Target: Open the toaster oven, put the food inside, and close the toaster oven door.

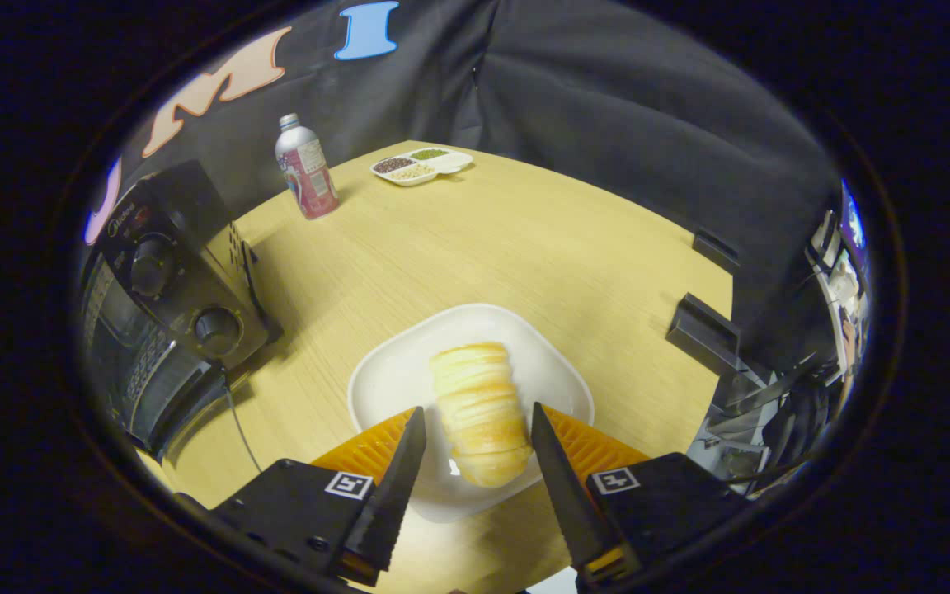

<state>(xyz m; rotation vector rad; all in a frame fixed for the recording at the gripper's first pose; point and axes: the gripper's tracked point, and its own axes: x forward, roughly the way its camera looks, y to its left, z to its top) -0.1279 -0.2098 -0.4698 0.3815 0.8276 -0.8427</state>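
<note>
A golden ridged bread roll (471,375) lies on a white square plate (392,371) on the wooden table. My gripper (477,408) is open and straddles the near half of the roll, one finger on each side. The left fingertip (416,429) stands a little off the roll, while the right one (543,429) is at its edge. The black toaster oven (170,280) stands to the left of the plate, its two knobs facing me and its glass door (124,363) beside them. Whether the door is open I cannot tell.
A pink-labelled bottle (306,169) stands beyond the oven at the back of the table. A white divided dish (421,165) of beans and grains lies near it. The oven's cable (237,429) runs across the table near my left finger. Black brackets (702,330) sit at the table's right edge.
</note>
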